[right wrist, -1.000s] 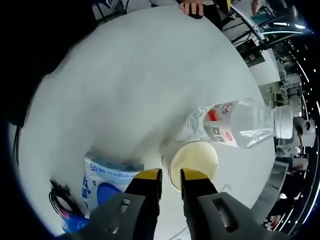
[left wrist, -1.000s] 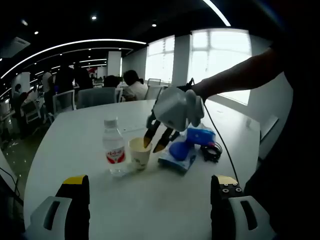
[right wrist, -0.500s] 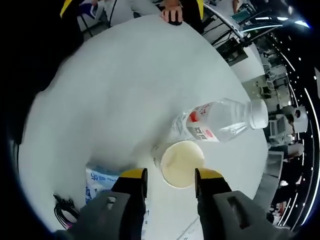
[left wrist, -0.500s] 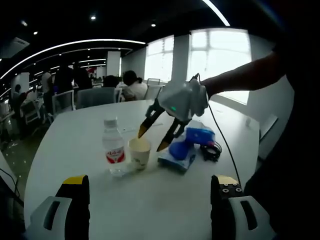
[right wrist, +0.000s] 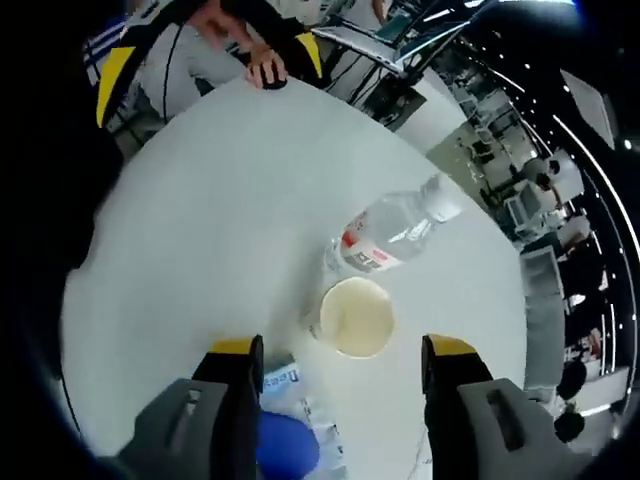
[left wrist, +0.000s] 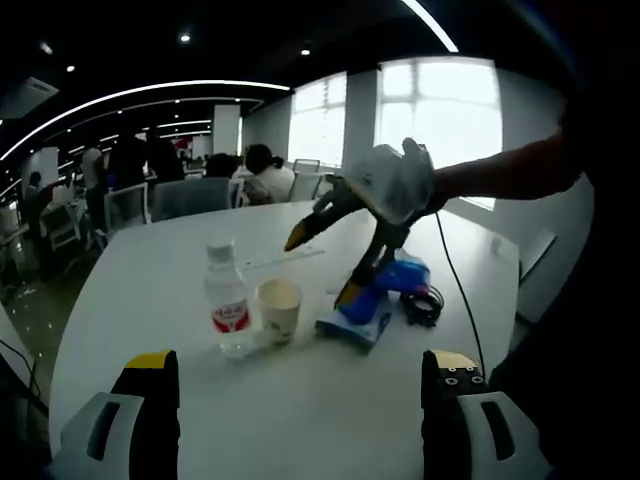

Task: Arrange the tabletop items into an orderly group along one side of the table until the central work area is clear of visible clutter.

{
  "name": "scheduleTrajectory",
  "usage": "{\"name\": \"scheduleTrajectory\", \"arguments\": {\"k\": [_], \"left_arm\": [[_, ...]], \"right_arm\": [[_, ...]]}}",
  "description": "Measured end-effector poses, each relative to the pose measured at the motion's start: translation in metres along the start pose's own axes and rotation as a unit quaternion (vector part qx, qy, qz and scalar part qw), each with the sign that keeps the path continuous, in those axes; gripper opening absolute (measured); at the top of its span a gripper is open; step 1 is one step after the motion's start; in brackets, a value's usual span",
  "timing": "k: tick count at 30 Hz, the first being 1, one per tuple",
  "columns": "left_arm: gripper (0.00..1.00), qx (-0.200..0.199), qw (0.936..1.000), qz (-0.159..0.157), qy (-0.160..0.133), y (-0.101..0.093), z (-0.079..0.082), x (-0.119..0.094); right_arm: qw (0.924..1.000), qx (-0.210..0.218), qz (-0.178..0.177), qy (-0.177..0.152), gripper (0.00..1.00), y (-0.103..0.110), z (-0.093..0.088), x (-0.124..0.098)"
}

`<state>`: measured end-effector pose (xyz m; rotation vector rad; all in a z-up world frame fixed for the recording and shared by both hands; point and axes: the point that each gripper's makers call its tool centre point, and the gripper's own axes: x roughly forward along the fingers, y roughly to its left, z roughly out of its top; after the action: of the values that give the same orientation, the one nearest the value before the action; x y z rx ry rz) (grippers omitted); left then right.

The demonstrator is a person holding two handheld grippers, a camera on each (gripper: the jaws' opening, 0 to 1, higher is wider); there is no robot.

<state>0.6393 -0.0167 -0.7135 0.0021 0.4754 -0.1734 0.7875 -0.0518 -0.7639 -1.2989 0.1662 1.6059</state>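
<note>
Table (left wrist: pixel 150 280): white, rounded, set in an open office; people sit at the far end.

Bottle (left wrist: pixel 226 296): clear water bottle, red label, white cap, upright, left of the cluster. In the right gripper view the bottle (right wrist: pixel 392 232) lies just beyond the cup and looks to be touching or nearly touching it.

Cup (left wrist: pixel 279 308): pale paper cup, upright, open, just beside the bottle. Seen from above, the cup (right wrist: pixel 355 317) shows a cream interior; whether it holds anything cannot be told.

Packet (left wrist: pixel 355 322): flat blue-and-white pack, right of the cup, with a rounded blue item (left wrist: pixel 358 298) resting on it. A second blue item (left wrist: pixel 405 272) sits behind, and a black cable (left wrist: pixel 424 304) coils at the far right.

Right gripper (left wrist: pixel 322 268): raised above the cluster, jaws spread wide, holding nothing. From its own camera, the right gripper (right wrist: pixel 340 350) has its yellow-tipped jaws straddling the cup from above, well clear of the rim.

Left gripper (left wrist: pixel 297 365): low at the near edge of the table, jaws wide apart and empty, well apart from all items.

Step in hand, as judged: the items already stand as a loose group; the right gripper appears to be lining up on the cup or choosing the next piece to take.

Next move calls for: lowering the open jaws around the cup wall without knocking the adjacent bottle, a light grip so the paper does not crush, then setting it in line with the rest toward one side.
</note>
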Motion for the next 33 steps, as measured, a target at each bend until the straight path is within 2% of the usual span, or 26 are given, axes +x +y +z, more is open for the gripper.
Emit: {"name": "scheduleTrajectory", "arguments": {"k": [6, 9, 11, 15, 17, 20, 22, 24, 25, 27, 31, 32, 33], "left_arm": [[1.00, 0.002, 1.0000, -0.002, -0.002, -0.003, 0.004, 0.002], [1.00, 0.003, 1.0000, -0.001, -0.006, -0.004, 0.007, 0.003], [1.00, 0.003, 1.0000, -0.002, -0.008, -0.006, 0.008, 0.003], [1.00, 0.004, 0.9999, -0.003, -0.012, -0.006, 0.010, 0.005], [1.00, 0.002, 0.9999, -0.003, -0.011, -0.005, 0.009, 0.005], [1.00, 0.002, 0.9999, -0.002, -0.012, -0.005, 0.009, 0.006], [1.00, 0.001, 0.9999, -0.003, -0.012, -0.005, 0.009, 0.006], [1.00, 0.001, 0.9999, -0.003, -0.011, -0.005, 0.009, 0.007], [1.00, 0.000, 0.9999, -0.002, -0.011, -0.004, 0.008, 0.007], [1.00, 0.000, 0.9999, -0.001, -0.013, -0.004, 0.009, 0.007], [1.00, -0.001, 0.9999, -0.001, -0.014, -0.003, 0.010, 0.008], [1.00, 0.000, 0.9999, 0.000, -0.015, -0.003, 0.010, 0.008], [1.00, 0.000, 0.9999, 0.001, -0.015, -0.002, 0.010, 0.008]], "right_arm": [[0.9939, 0.100, -0.038, -0.027, 0.71, -0.005, -0.001, -0.024], [0.9825, 0.170, -0.060, -0.046, 0.74, -0.007, -0.004, -0.039], [0.9763, 0.195, -0.079, -0.049, 0.76, -0.011, -0.015, -0.046], [0.9553, 0.267, -0.107, -0.067, 0.79, -0.010, -0.029, -0.065], [0.9460, 0.295, -0.118, -0.066, 0.81, -0.007, -0.043, -0.073], [0.9279, 0.341, -0.135, -0.066, 0.83, 0.002, -0.062, -0.087], [0.9197, 0.363, -0.136, -0.065, 0.85, 0.011, -0.071, -0.092], [0.9149, 0.372, -0.144, -0.064, 0.86, 0.014, -0.079, -0.096], [0.9097, 0.382, -0.149, -0.065, 0.88, 0.017, -0.084, -0.098], [0.9003, 0.400, -0.156, -0.071, 0.89, 0.021, -0.090, -0.103], [0.8875, 0.421, -0.172, -0.077, 0.91, 0.026, -0.099, -0.113], [0.8796, 0.431, -0.181, -0.085, 0.92, 0.026, -0.102, -0.118], [0.8760, 0.436, -0.186, -0.088, 0.92, 0.027, -0.105, -0.121]]}}
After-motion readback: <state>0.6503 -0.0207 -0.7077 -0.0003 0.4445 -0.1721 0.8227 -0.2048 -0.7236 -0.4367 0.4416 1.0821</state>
